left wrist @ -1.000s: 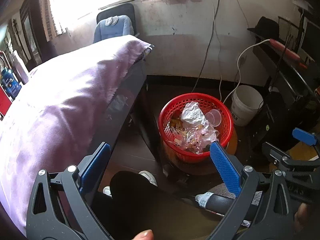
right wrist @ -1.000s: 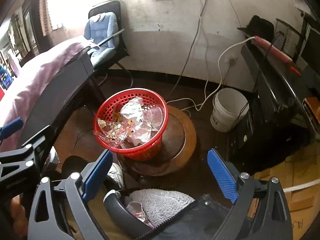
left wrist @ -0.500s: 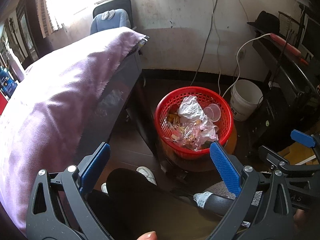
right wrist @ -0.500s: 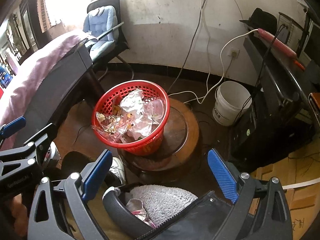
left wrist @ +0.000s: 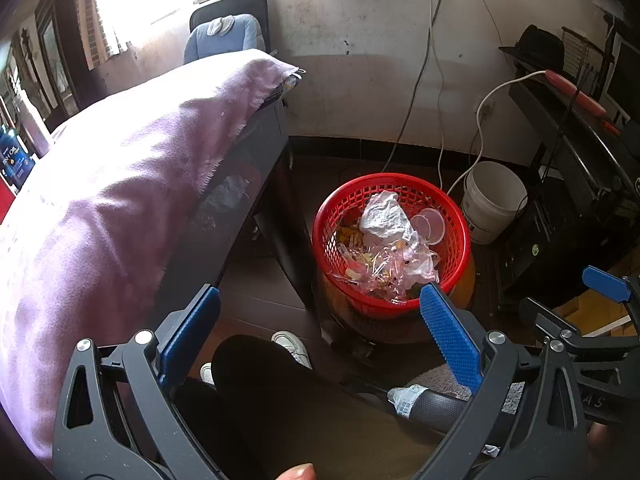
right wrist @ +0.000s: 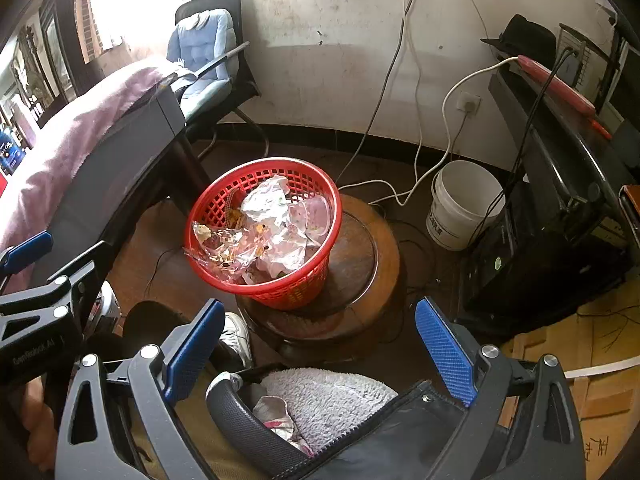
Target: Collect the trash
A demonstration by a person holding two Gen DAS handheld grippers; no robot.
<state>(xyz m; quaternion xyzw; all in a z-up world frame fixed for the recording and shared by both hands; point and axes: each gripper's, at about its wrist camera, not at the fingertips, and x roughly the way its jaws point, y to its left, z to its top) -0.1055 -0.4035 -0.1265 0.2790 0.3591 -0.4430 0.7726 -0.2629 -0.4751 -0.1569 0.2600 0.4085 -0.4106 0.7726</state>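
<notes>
Trash (right wrist: 267,229) — crumpled paper, clear plastic wrap and a small clear cup — fills a red basket (right wrist: 280,294) at the centre of the right wrist view, standing on a round wooden stool (right wrist: 360,280). In the left wrist view the basket (left wrist: 456,256) sits right of centre, beside a table draped in purple cloth (left wrist: 120,184). The left gripper (left wrist: 320,332) and right gripper (right wrist: 320,340) both stand wide apart, holding nothing. A white bucket (right wrist: 464,204) stands right of the stool.

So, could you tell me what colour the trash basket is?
Red basket, clearest in the right wrist view.
</notes>
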